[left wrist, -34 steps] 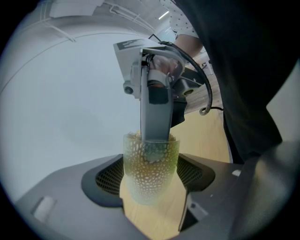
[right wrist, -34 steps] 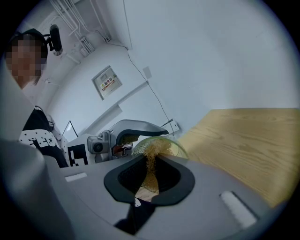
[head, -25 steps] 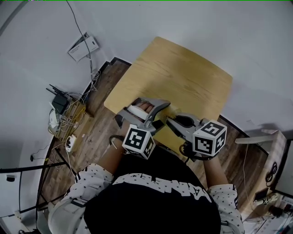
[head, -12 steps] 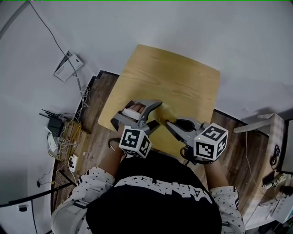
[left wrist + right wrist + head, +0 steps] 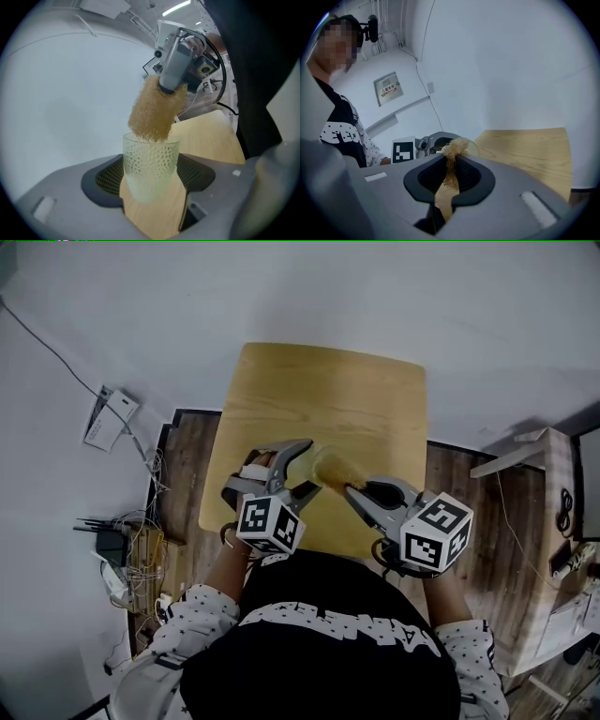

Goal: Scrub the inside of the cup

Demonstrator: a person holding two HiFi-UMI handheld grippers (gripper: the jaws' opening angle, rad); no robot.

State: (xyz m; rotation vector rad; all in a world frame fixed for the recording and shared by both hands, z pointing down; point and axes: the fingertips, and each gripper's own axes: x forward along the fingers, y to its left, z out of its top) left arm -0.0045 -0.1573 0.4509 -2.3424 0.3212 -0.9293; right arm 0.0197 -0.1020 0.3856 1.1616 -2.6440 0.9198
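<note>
We have the cup (image 5: 150, 164) in the left claw (image 5: 302, 468), whose jaws stand wide apart, one pad pressed against each side of the cup's wall. It is a translucent cup with a honeycomb pattern. The hold sits low on the body, which leaves the rim and the open mouth free for the other tool. The cup hangs over the near part of the wooden surface (image 5: 328, 390), not standing on it as far as we can tell. Its mouth is turned toward the right claw (image 5: 354, 491), and that turn is what gives a straight line of entry.

The right claw is nearly closed, pinching the back end of a tan, coarse mesh scrubber (image 5: 152, 110). Most of the scrubber's length sticks out past the jaw tips. We judge that this is deliberate: a long free end can reach down the inside wall while the jaws themselves stay outside the rim.

In the left gripper view, the scrubber's free end meets the cup's mouth and overlaps the far edge of the rim. Whether it has passed inside we cannot say for certain. In the right gripper view, the mesh runs up between the pads and the rim of the cup shows just beyond it, so the two tools are lined up end to end.

We judge that the scrubbing proper is only at its start. The next move calls for pushing the mesh further in and working it round the wall. Meanwhile the left claw has to hold the cup firm against that push, or it may twist between the pads.
</note>
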